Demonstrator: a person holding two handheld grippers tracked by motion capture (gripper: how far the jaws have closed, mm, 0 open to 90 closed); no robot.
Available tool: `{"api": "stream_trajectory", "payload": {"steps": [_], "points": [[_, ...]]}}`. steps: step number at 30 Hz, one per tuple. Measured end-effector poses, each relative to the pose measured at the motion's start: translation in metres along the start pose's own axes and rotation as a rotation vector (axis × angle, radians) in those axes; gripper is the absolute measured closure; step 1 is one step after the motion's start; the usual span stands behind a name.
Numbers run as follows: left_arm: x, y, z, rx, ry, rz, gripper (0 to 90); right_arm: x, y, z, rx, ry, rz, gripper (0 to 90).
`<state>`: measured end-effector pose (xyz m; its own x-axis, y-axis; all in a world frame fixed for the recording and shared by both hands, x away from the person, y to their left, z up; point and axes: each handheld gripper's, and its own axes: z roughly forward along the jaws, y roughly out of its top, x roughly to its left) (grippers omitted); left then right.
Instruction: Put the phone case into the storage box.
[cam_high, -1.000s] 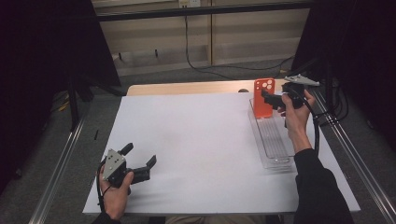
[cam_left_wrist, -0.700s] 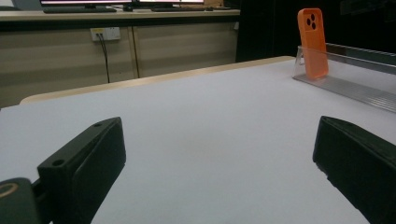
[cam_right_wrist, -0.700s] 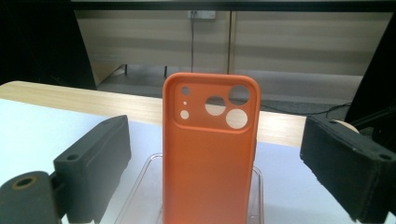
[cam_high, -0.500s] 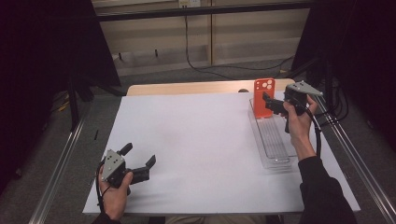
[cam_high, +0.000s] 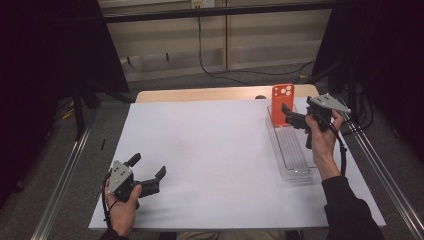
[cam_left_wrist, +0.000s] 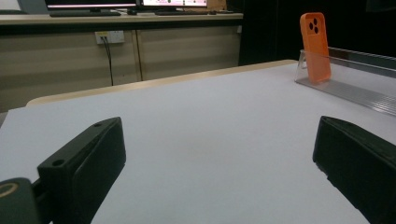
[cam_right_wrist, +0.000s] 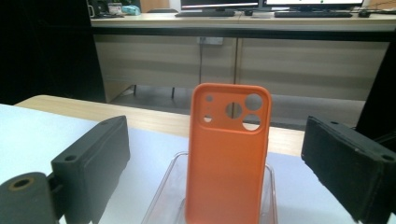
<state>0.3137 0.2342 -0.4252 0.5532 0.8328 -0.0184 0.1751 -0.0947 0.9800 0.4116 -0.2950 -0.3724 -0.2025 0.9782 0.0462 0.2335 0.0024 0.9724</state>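
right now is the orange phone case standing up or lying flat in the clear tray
Standing up. The orange phone case rises on end at the far end of the clear tray, camera cutouts on top, between the open right gripper jaws.

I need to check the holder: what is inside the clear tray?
An orange phone case stands upright at the far end of the tray. The rest shows only ribbed slots. The case's foot is hidden.

Count of items on the table (cam_high: 210, 165), by kind:

- Orange phone case (cam_high: 282, 102): one, upright at the far end of the tray, near the table's far right corner.
- Clear ridged tray (cam_high: 292, 152): one, lengthwise along the right edge.
- White sheet (cam_high: 215, 150) covering the table top: one.
- Hand-held grippers: two, the left gripper (cam_high: 147, 176) near the near left corner, the right gripper (cam_high: 290, 118) over the tray.
- Hands: two, one per gripper.
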Motion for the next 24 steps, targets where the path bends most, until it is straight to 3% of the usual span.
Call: {"api": "stream_trajectory", "payload": {"steps": [8, 15, 24], "points": [[0.000, 0.000, -0.001, -0.001, 0.001, 0.009, 2.6, 0.003, -0.001, -0.017, -0.034, 0.013, -0.021, 4.6], [0.000, 0.000, -0.002, -0.009, 0.001, -0.008, 2.6, 0.009, -0.005, -0.029, -0.053, 0.017, -0.049, 3.7], [0.001, 0.000, -0.005, -0.006, 0.006, -0.001, 2.6, 0.016, -0.009, -0.045, -0.053, 0.029, -0.065, 3.4]]}}
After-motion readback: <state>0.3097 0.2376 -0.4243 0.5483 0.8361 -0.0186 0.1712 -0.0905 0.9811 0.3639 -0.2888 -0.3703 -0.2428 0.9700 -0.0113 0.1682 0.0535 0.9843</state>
